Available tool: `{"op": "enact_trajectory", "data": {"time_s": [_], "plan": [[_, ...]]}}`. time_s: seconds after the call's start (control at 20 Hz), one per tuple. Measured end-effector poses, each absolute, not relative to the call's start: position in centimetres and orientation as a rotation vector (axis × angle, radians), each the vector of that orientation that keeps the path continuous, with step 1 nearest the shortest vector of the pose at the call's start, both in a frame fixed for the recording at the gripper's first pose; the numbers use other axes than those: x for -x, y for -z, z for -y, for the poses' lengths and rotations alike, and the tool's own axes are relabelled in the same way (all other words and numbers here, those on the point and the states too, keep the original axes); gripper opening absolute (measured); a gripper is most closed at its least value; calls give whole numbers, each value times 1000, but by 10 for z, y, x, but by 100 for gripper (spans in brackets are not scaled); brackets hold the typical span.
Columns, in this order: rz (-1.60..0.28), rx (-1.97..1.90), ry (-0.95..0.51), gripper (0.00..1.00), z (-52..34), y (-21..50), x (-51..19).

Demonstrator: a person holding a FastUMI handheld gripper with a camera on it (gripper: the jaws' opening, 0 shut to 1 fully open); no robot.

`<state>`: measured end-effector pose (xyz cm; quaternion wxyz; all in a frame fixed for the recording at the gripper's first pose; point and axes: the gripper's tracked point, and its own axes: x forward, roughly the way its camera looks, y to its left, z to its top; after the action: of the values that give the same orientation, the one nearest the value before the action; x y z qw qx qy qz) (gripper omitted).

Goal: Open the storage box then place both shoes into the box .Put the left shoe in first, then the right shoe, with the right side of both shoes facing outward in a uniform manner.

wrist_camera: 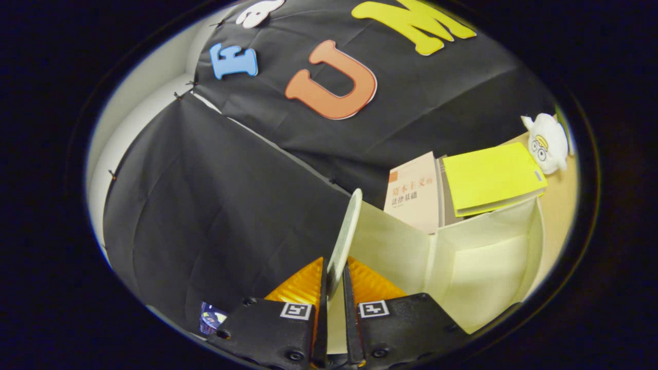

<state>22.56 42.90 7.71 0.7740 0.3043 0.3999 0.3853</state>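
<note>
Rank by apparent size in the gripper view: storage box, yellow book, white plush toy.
1. Storage box, open, its lid pinched edge-on in the tool.
2. Yellow book.
3. White plush toy.
The box sits nearest the camera, so its lead is partly nearness.

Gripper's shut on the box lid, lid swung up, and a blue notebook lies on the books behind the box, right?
Not quite: in the gripper view the notebook is yellow, not blue. The rest holds: the gripper is shut on the raised lid of the storage box, with books behind.
</note>
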Motion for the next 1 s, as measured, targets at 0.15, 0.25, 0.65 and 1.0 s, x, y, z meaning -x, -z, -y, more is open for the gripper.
{"op": "enact_trajectory", "data": {"time_s": [0.15, 0.25, 0.65, 1.0], "plan": [[-869, -582, -827, 42, -450, -67, -220], [-881, -484, -778, 72, -458, -50, -220], [-907, -300, -612, 100, -392, -21, -213], [-917, -174, -499, 100, -285, 5, -209]]}}
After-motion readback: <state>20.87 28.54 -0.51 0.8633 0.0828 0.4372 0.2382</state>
